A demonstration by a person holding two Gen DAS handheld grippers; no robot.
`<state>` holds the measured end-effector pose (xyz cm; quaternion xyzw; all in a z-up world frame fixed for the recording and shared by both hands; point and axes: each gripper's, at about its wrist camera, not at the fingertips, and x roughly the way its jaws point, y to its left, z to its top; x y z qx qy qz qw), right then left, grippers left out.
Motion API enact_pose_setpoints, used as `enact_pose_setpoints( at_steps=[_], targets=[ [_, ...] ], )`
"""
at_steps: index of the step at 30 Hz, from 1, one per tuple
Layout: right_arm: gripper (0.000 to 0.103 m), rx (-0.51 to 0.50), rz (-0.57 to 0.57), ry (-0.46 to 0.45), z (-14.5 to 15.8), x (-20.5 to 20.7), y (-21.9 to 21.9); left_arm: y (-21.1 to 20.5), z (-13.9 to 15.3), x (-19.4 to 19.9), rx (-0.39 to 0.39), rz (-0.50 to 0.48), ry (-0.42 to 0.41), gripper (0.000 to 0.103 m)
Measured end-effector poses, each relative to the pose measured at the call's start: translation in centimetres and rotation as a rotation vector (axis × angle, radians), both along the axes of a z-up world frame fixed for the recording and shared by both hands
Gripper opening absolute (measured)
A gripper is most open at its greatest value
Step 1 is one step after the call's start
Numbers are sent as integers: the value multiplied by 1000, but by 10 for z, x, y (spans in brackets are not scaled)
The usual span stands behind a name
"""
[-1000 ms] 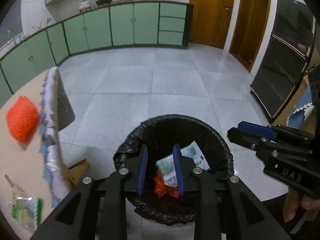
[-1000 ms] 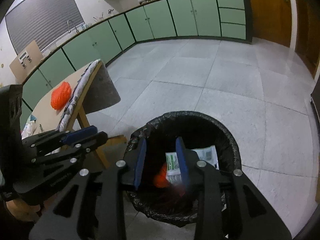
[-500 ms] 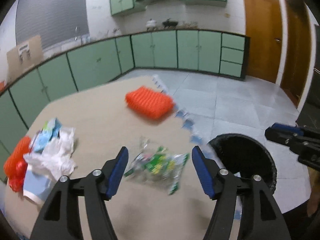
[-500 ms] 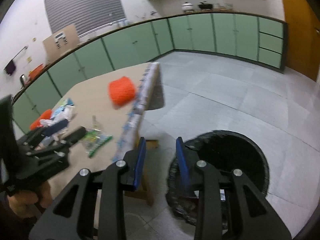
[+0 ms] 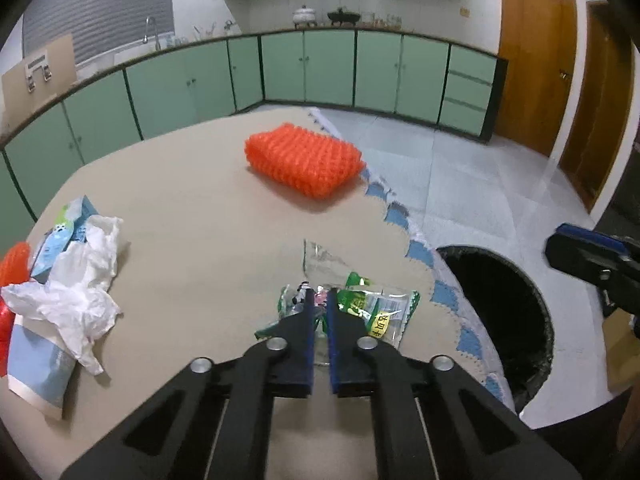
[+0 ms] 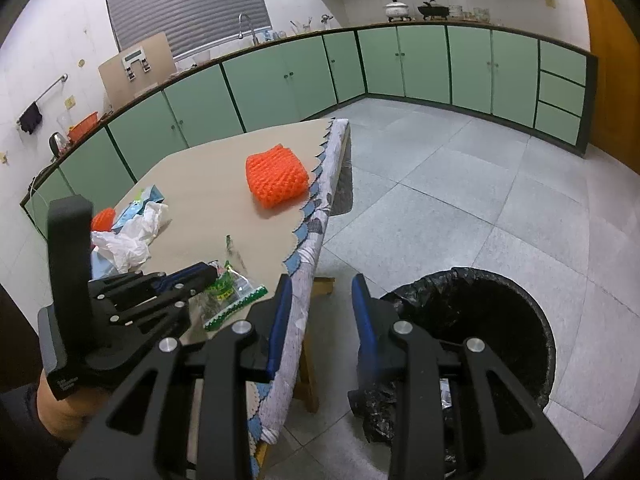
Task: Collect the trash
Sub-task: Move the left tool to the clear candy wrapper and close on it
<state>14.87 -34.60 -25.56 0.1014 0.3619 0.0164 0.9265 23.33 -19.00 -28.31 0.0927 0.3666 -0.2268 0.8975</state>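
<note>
Half a second before, the left gripper had stood wide above the wrapper; now its fingers were pinched shut on the wrapper's near edge, low in the frame's centre on the table. The right gripper stayed part open, holding nothing, with the bin at lower right.
</note>
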Motion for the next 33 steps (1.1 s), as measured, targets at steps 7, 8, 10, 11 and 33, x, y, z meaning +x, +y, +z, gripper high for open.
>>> enact_pose_setpoints(
  at_steps=[7,8,10,11,33],
  targets=[
    [31,-2,26,-17,6,15,16,20,23,4,-76,-5,-59,0],
    [31,-6,27,-19,7,15,17,21,25,2,-82,-8,-65,0],
    [31,-7,28,-17,7,14,18,28,28,-5,-96,-14,-70,0],
    [31,-6,26,-14,6,13,17,29,28,-6,-101,-16,-67,0],
    [31,9,11,-21,11,2,7,0,-7,-19,-72,-2,61,0]
  ],
)
